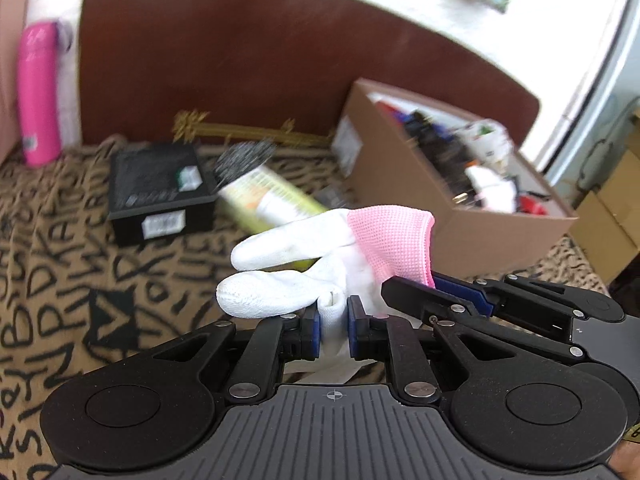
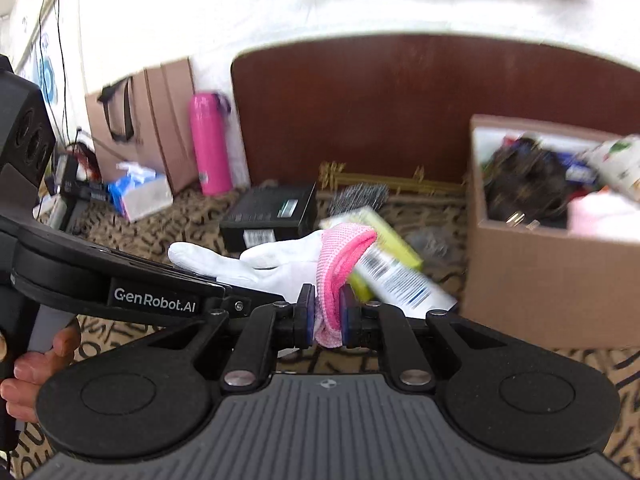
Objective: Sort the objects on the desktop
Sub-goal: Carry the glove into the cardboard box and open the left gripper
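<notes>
A white work glove with a pink knitted cuff (image 1: 320,248) hangs in the air between both grippers. My left gripper (image 1: 334,330) is shut on the glove's white finger part. My right gripper (image 2: 324,322) is shut on the pink cuff (image 2: 340,264); it also shows in the left wrist view (image 1: 436,296), coming in from the right. The glove (image 2: 276,266) is held above the patterned tablecloth (image 1: 60,280). A brown cardboard box (image 1: 460,216) full of mixed items stands to the right; it also shows in the right wrist view (image 2: 548,280).
A black box (image 1: 160,192), a yellow-green tube (image 1: 272,200) and a dark brush (image 1: 244,158) lie on the cloth behind the glove. A pink bottle (image 1: 38,96) stands far left. A brown headboard-like panel (image 1: 280,60) backs the table. A tissue pack (image 2: 140,192) and paper bag (image 2: 140,120) sit at left.
</notes>
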`<state>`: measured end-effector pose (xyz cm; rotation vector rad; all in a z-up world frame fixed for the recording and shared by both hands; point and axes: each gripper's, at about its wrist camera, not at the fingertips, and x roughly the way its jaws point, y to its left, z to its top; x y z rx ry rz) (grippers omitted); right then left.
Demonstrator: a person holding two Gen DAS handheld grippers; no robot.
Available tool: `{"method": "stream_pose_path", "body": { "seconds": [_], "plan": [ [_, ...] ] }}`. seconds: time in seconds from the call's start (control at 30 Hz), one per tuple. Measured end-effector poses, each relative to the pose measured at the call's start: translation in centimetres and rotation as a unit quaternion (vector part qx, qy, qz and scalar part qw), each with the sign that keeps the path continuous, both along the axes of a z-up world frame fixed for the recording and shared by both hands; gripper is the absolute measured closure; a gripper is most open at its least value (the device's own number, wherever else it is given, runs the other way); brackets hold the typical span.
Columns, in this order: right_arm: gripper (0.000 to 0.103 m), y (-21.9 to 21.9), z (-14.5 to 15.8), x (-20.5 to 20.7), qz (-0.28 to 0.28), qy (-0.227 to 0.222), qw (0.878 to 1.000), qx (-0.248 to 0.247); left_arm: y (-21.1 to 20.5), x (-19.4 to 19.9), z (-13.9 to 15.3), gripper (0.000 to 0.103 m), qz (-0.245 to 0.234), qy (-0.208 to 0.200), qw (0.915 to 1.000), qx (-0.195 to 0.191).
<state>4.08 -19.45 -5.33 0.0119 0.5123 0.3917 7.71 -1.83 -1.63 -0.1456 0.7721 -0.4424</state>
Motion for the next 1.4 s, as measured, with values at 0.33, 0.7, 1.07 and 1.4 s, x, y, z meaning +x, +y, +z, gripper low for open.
{"method": "stream_pose_path", "body": {
  "seconds": [0.33, 0.7, 1.07, 1.4],
  "plan": [
    [0.088, -6.4, 4.4, -1.5, -0.066, -0.072, 0.995, 0.009, -7.4, 0.3, 5.1, 0.093, -0.062, -0.063, 0.996, -0.005],
    [0.088, -15.4, 7.1, 0.0, -0.164, -0.119, 0.979, 0.026, -16.9, 3.4, 8.6, 0.093, -0.125, -0.106, 0.9864, -0.018],
    [0.088, -21.2, 4.6, 4.2, -0.222, -0.094, 0.969, 0.042, -22.6, 8.3, 6.2, 0.091, -0.144, -0.093, 0.9852, -0.009],
    [0.085, -22.4, 0.9, 8.1, -0.242, -0.043, 0.969, 0.009, -22.5, 11.3, 3.8, 0.067, -0.12, -0.072, 0.99, 0.012]
  ]
}}
